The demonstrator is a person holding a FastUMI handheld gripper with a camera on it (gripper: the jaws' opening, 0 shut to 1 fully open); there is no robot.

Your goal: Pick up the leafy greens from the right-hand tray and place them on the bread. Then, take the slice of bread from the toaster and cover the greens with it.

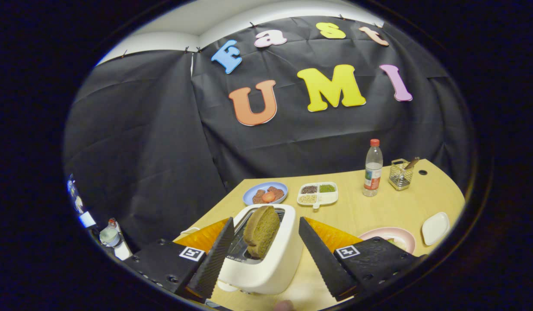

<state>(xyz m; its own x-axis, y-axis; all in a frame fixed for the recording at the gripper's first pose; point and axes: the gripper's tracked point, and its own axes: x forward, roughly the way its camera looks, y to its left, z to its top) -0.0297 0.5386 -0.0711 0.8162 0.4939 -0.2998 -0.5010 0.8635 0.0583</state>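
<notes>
Gripper point(263, 242) tilts above the table point(357, 211), fingers spread wide either side of the toaster point(266, 259); bread point(261, 231) stands between them, untouched.

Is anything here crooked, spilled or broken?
Nothing spilled or broken. The bread leans tilted in the toaster slot instead of standing straight. The open gripper has its fingers on either side of the toaster, not touching the bread.
</notes>
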